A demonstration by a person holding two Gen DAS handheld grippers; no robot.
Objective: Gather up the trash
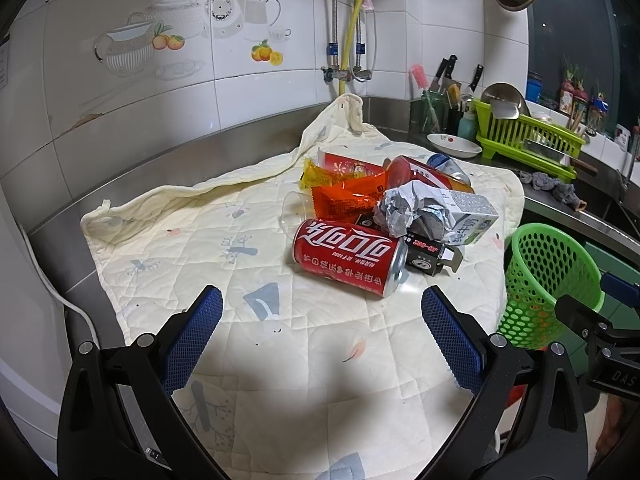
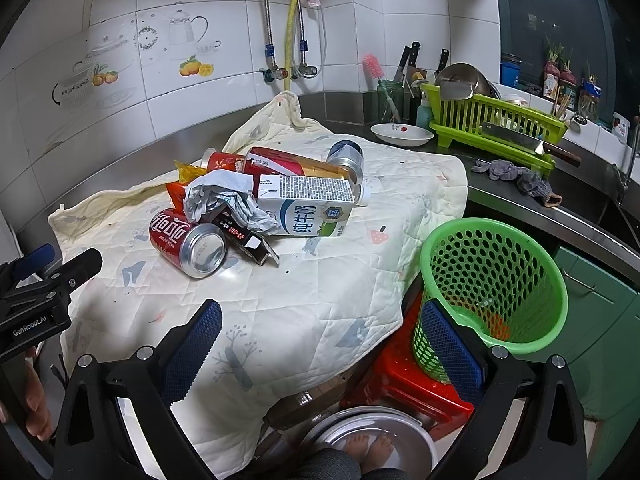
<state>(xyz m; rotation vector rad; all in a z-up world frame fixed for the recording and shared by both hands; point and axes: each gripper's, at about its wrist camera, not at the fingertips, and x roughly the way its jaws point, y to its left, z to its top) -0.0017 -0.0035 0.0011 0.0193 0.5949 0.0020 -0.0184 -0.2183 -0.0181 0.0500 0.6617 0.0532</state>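
A pile of trash lies on a quilted cloth (image 1: 248, 344): a red Coca-Cola can (image 1: 348, 256) on its side at the front, a crumpled paper ball (image 1: 412, 208), a milk carton (image 1: 472, 212), an orange wrapper (image 1: 348, 196), a black box (image 1: 432, 252) and more red cans behind. My left gripper (image 1: 322, 312) is open and empty, just short of the cola can. My right gripper (image 2: 320, 324) is open and empty over the cloth's front corner, its right finger (image 2: 448, 344) beside the green mesh basket (image 2: 496, 280). The can (image 2: 188, 240), paper (image 2: 228, 196) and carton (image 2: 308, 208) lie ahead of it.
The green basket (image 1: 548, 284) stands on a red stool (image 2: 404, 380) off the cloth's right edge. A green dish rack (image 2: 496, 124), a white dish (image 2: 402, 134), knives and a grey rag (image 2: 516, 178) sit on the steel counter behind. A metal basin (image 2: 368, 440) is on the floor.
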